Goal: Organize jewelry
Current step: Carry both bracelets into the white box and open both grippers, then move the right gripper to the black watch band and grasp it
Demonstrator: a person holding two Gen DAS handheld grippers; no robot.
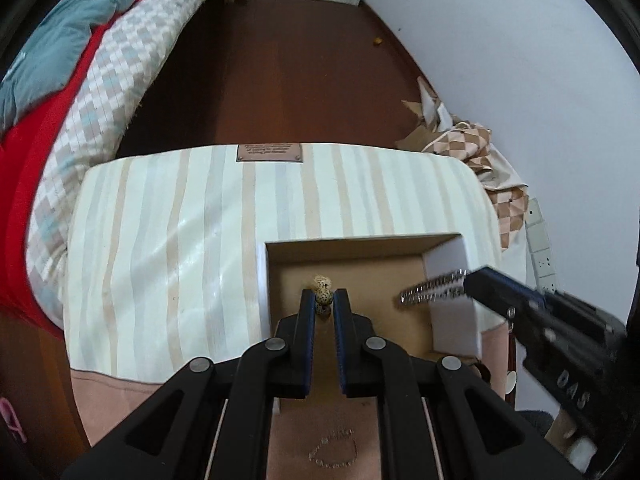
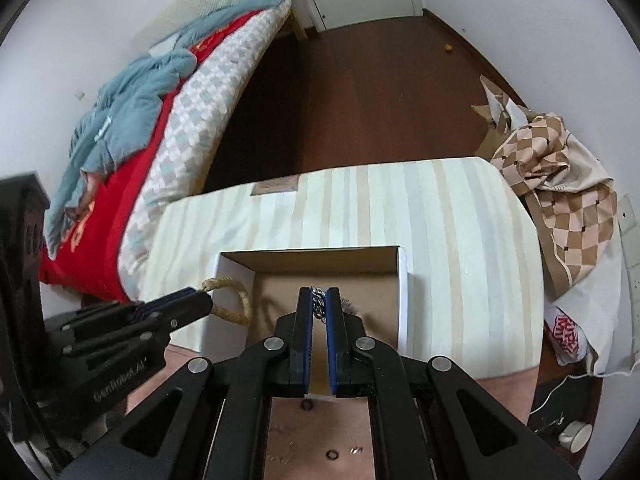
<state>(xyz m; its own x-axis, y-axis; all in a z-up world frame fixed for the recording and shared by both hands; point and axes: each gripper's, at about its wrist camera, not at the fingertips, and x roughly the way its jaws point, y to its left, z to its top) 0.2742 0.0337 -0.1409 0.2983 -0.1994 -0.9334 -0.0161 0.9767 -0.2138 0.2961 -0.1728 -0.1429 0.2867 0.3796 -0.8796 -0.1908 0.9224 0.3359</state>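
The left gripper is clamped on a speckled tan bead bracelet over the open cardboard box at the near edge of the striped cushion. The right gripper pinches a silver chain above the same box. "DAS" shows on the right gripper; the cushion's brown label is unreadable.

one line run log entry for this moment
left gripper: holds beaded bracelet | right gripper: holds silver chain | both over open box
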